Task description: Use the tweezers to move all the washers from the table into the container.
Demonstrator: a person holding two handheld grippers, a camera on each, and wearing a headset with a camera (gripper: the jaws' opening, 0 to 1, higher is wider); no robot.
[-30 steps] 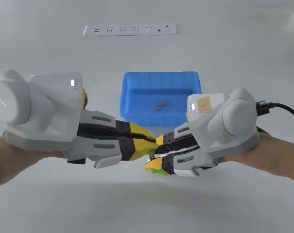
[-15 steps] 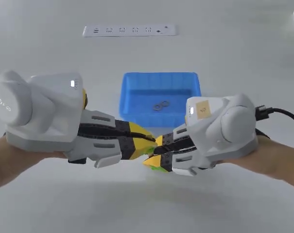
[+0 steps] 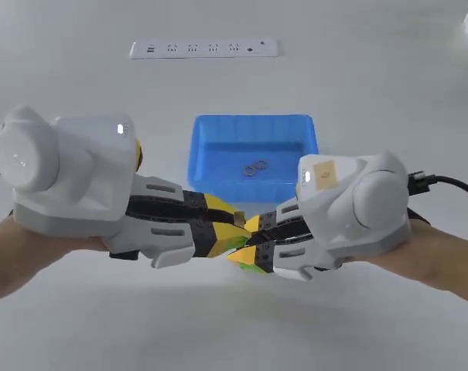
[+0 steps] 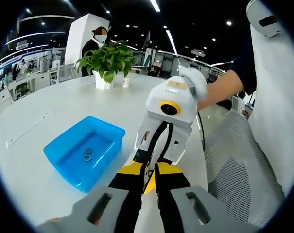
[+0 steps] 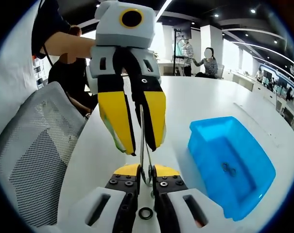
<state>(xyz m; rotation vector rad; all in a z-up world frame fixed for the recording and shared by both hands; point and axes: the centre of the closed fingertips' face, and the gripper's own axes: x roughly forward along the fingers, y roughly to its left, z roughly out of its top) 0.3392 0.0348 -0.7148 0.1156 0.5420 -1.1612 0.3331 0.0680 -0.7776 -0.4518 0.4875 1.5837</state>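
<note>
Tweezers (image 5: pixel 143 145) between right gripper (image 5: pixel 147 171) fingers (image 5: pixel 126 171)

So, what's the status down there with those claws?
Right claw shut on tweezers, left claw around them. Two washers in container, one washer on table. Nothing blocking.

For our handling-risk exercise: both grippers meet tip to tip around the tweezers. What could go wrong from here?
1. The tweezers run between the right gripper and the left gripper; a mistimed release could drop them.
2. A washer lies just beneath the right gripper's jaws and could be knocked away.
</note>
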